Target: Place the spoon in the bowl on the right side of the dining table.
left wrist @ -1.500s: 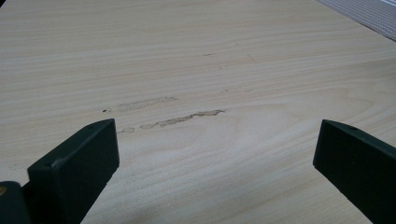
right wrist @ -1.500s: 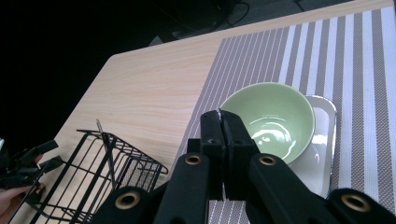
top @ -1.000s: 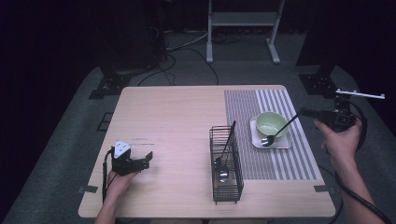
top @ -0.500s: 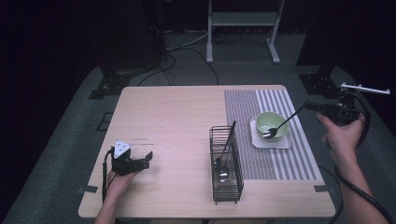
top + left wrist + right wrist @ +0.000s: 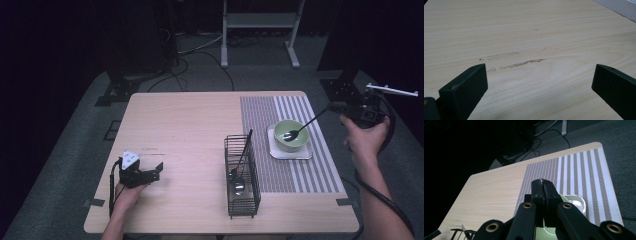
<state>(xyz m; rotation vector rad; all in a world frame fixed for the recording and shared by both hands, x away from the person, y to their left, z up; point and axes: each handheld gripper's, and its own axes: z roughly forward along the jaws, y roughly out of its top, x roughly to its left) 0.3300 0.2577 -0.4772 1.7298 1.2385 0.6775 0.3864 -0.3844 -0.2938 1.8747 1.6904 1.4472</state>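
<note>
A green bowl [image 5: 291,136] sits on a white square plate [image 5: 292,153] on the striped mat. My right gripper [image 5: 336,107] is shut on the handle of a dark spoon [image 5: 301,129], past the table's right edge. The spoon slants down to the left, its head inside the bowl. In the right gripper view the jaws [image 5: 543,185] are pressed together on the thin handle, with the bowl [image 5: 544,233] and plate [image 5: 578,202] beneath them. My left gripper [image 5: 159,171] rests open on the wood near the front left, nothing between its jaws [image 5: 539,85].
A black wire basket [image 5: 242,175] stands at the front centre, holding a few utensils, one dark handle leaning out of its top. The striped mat [image 5: 295,107] covers the table's right part. Bare wood stretches between my left gripper and the basket.
My right hand has drawn slightly back and to the right, and the spoon's head has shifted toward the far side of the bowl. The left gripper has stayed put.
</note>
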